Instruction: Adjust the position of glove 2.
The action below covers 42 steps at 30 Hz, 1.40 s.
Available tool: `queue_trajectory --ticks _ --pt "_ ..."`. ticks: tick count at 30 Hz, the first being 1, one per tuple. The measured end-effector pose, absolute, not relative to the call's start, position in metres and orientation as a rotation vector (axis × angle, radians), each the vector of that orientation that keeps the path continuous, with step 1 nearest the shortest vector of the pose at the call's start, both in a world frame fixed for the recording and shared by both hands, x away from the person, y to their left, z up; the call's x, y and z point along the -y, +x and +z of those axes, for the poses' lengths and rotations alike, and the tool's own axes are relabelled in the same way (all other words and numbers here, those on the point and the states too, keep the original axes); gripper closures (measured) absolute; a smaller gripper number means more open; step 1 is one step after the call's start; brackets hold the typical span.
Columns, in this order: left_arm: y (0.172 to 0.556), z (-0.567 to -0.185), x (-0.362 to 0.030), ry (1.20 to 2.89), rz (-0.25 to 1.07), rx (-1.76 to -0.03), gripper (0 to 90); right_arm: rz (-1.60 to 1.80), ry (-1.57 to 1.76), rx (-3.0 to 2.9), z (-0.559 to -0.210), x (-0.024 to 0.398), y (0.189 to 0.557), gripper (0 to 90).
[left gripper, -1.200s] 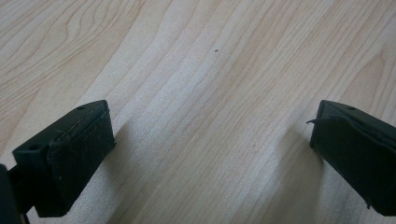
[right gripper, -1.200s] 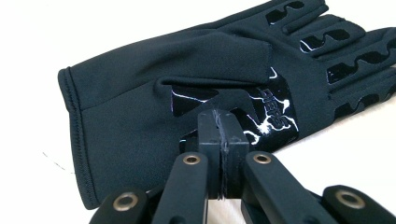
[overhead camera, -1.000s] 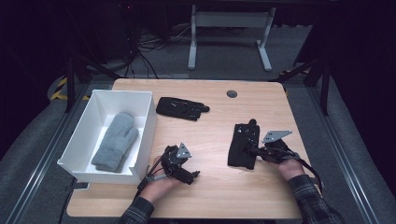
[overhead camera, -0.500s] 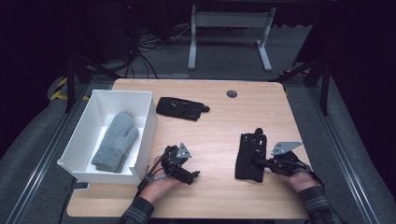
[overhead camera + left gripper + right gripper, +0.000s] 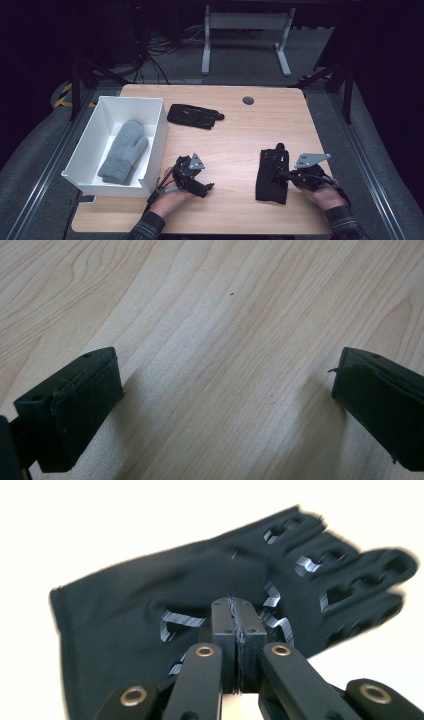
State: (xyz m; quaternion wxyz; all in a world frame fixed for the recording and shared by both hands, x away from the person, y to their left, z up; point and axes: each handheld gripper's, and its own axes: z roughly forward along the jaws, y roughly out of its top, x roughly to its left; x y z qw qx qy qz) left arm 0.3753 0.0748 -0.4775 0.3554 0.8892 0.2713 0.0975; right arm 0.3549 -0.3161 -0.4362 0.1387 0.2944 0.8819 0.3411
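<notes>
R gripper (image 5: pixel 285 176) pressed together, pinching black glove (image 5: pixel 272 170) fabric w/ jaw tips; glove lies flat on bench (image 5: pixel 235 135) at front-right, fingers pointing away from person. In right gripper view, glove (image 5: pixel 200 595) spreads out beyond the closed jaws, a bit of fabric caught btwn them. L gripper (image 5: pixel 206 187) spread wide, nothing btwn jaws, resting on bench beside white box (image 5: pixel 152 150). Grey mitten (image 5: pixel 122 150) inside box. 2nd black glove (image 5: pixel 195 116) at bench rear-centre, well apart.
</notes>
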Motion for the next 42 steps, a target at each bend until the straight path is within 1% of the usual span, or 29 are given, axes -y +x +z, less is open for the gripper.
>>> queue_trajectory --ticks 5,9,12,18,27,30,31,32,36,39,40,41,42 --pt "0.375 -0.477 -0.075 2.298 0.252 -0.700 0.2 0.986 0.867 -2.530 -0.436 0.311 0.372 90.0" --pt "0.376 -0.477 -0.075 2.297 0.252 -0.699 0.2 0.948 0.871 -2.560 -0.445 0.304 0.386 90.0" --pt "0.376 -0.477 -0.075 2.297 0.253 -0.699 0.1 0.953 0.864 -2.578 -0.449 0.301 0.389 90.0" --pt "0.376 -0.477 -0.075 2.297 0.253 -0.699 0.1 0.967 0.812 -2.611 -0.449 0.295 0.381 90.0" --pt "0.376 -0.478 -0.075 2.297 0.252 -0.699 0.1 1.004 0.687 -2.698 -0.450 0.281 0.356 90.0" --pt "0.376 -0.478 -0.075 2.297 0.253 -0.698 0.1 1.011 0.691 -2.705 -0.450 0.281 0.356 89.0" --pt "0.376 -0.478 -0.075 2.296 0.253 -0.699 0.1 1.023 0.696 -2.703 -0.450 0.281 0.356 82.5" --pt "0.376 -0.478 -0.075 2.297 0.252 -0.700 0.1 1.033 0.715 -2.691 -0.448 0.283 0.357 78.9" --pt "0.376 -0.478 -0.075 2.297 0.253 -0.700 0.1 1.058 0.769 -2.608 -0.440 0.291 0.359 68.9" --pt "0.375 -0.477 -0.075 2.297 0.252 -0.701 0.1 1.024 0.856 -2.497 -0.438 0.303 0.364 56.2" --pt "0.376 -0.477 -0.075 2.298 0.253 -0.700 0.1 1.016 0.888 -2.468 -0.439 0.307 0.366 50.2" --pt "0.376 -0.477 -0.075 2.298 0.253 -0.700 0.1 1.016 0.888 -2.468 -0.439 0.307 0.366 50.2" --pt "0.376 -0.477 -0.075 2.297 0.252 -0.700 0.1 0.998 0.926 -2.424 -0.440 0.312 0.368 47.8"
